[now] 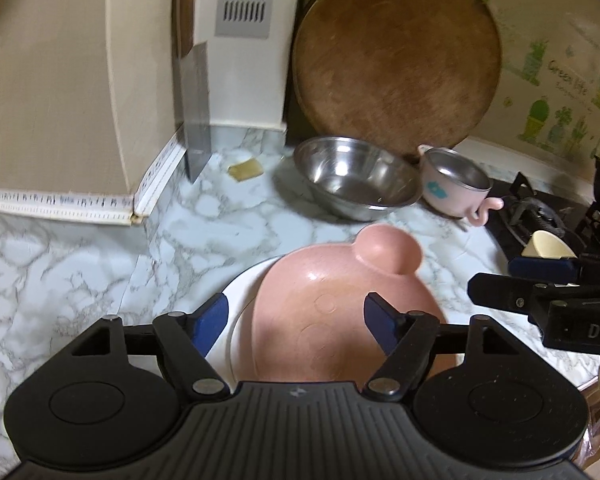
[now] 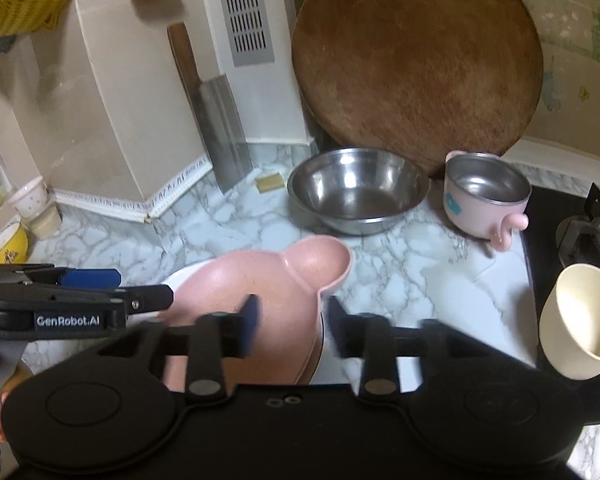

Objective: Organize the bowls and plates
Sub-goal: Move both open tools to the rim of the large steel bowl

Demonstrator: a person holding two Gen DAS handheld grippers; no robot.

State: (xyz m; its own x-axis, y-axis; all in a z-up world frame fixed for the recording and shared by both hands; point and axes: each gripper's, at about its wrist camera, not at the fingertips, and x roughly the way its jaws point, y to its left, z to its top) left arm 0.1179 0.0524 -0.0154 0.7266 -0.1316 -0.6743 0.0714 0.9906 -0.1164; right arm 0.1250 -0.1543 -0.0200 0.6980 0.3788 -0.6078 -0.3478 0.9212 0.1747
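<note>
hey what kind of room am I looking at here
Most likely a home kitchen counter. A cleaver and a round wooden chopping board lean against the wall, a steel bowl sits on the marble-look counter, and a gas burner shows at the right.

Left tool [image 1: 296, 320] hovering low with its blue-padded fingers [image 1: 210, 322] spread wide apart, right tool [image 2: 292, 326] beside it with its fingers [image 2: 250, 320] parted more narrowly, both tools gripping nothing, pointing forward side by side
</note>
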